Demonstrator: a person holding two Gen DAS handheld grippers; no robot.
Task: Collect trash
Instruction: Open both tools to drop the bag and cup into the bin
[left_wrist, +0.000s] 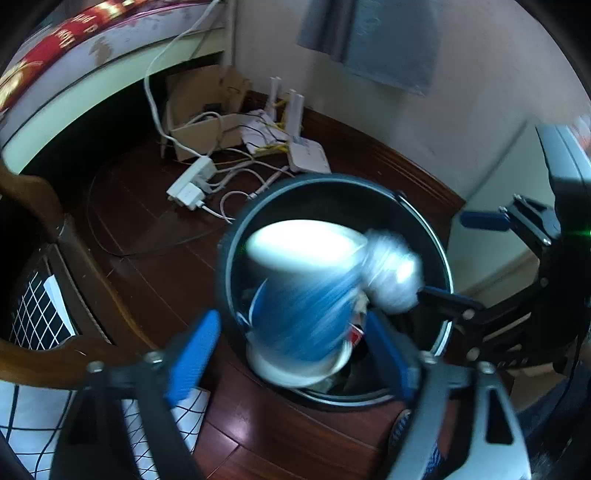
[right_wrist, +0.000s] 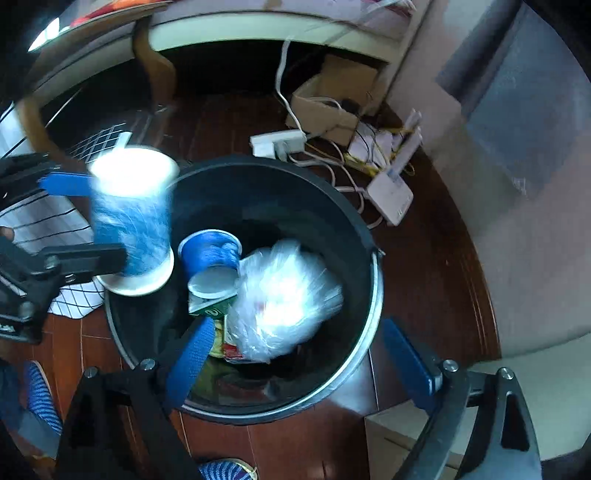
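One black bin stands on the floor, and two blue-and-white paper cups show: one blurred at its left rim, one lying inside. One clear plastic bag sits right of that cup. Far off are one cardboard box, one power strip and one white router.

Blue-white cup, plastic bag over black bin

Motion-blurred blue cup and plastic bag
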